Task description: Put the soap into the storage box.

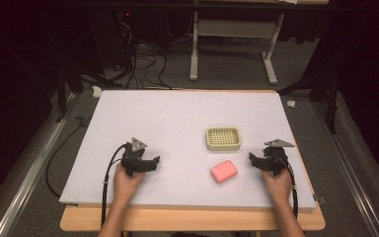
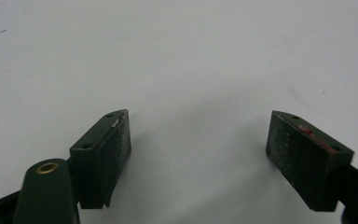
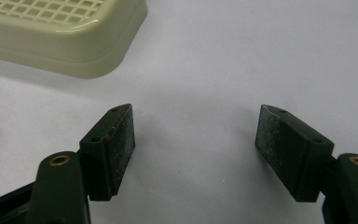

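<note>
Soap bar point(image 1: 224, 171), pink and rectangular, lies flat on the white table top point(image 1: 177, 113), nearer our edge than the cream soap dish point(image 1: 223, 138) and just apart from it. We judge the work, setting the bar into the dish, as not yet begun: the dish's grid stands empty and nothing has been lifted.

Nearest to us, our left gripper point(image 1: 153, 163) rests on the board well left of the bar, its jaws spread with only bare table between them point(image 2: 198, 154). Our right gripper point(image 1: 252, 158) sits just right of the bar, jaws likewise parted and gripping nothing point(image 3: 193, 149); the dish's corner point(image 3: 74, 42) shows beyond them.

Everything is left: reaching the bar, gripping it, lifting it and lowering it onto the grid.
</note>
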Motion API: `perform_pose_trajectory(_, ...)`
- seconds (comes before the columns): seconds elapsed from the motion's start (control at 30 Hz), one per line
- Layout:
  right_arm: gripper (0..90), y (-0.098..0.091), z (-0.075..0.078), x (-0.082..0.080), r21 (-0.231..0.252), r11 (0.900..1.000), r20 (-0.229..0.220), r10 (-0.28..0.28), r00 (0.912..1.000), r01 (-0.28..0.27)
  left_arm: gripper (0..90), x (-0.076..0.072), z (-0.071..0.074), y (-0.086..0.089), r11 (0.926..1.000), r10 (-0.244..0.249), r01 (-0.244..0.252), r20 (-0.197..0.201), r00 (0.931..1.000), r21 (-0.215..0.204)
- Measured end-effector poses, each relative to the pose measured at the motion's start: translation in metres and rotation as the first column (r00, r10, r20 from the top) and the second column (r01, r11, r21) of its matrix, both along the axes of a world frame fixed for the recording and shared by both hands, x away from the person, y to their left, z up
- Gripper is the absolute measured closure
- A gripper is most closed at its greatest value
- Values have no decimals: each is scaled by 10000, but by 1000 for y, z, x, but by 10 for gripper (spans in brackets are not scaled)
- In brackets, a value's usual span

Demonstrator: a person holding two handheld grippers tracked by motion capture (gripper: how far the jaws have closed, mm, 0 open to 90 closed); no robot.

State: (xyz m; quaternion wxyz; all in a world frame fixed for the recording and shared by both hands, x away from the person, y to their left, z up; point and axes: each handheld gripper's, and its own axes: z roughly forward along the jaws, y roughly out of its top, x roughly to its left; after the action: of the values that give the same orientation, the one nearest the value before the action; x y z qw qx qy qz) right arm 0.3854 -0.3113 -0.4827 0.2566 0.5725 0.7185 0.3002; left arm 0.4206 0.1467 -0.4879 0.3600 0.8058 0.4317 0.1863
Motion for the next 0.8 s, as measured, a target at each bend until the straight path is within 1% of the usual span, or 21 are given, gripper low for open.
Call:
perform_pose_trajectory(0.5, 290, 0, 0, 0, 7, 10000, 1, 3, 10000, -3, 222, 0, 0, 0, 10000, 66, -66, -6, 10000, -3)
perform_pose_trajectory(0.8, 287, -1, 0, 0, 57, 10000, -74, 23, 10000, -23, 215, 0, 0, 0, 9999, 121, -121, -17, 9999, -9)
